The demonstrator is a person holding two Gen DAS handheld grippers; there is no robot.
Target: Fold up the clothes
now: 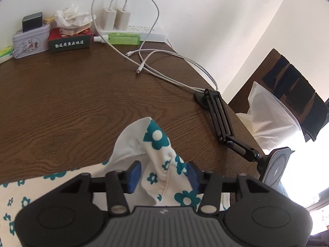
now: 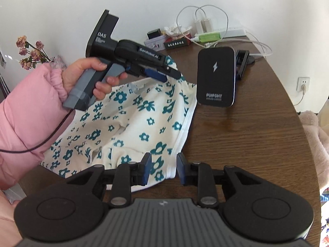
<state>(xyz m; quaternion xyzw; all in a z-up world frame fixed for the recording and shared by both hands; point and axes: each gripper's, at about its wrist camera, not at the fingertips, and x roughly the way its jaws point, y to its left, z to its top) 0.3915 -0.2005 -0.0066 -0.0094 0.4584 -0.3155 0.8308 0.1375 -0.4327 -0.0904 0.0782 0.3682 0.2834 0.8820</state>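
A white garment with teal flowers [image 2: 131,123] lies on the brown wooden table [image 2: 246,140]. My left gripper [image 1: 162,174] has a bunched far corner of the garment [image 1: 156,144] between its blue pads, lifted off the table; the jaws stand apart around the cloth. The same gripper shows in the right wrist view [image 2: 170,74], held by a hand in a pink sleeve, with the cloth hanging from it. My right gripper [image 2: 163,168] is open, its pads on either side of the garment's near white-hemmed edge.
A black wireless charger [image 2: 216,76] on a black jointed arm [image 1: 222,121] stands right of the garment. At the table's back are a power strip [image 1: 144,32] with white cables [image 1: 164,70], a green bottle [image 1: 121,38], a tin [image 1: 30,41], a tissue box [image 1: 70,41]. Dried flowers [image 2: 30,53] at left.
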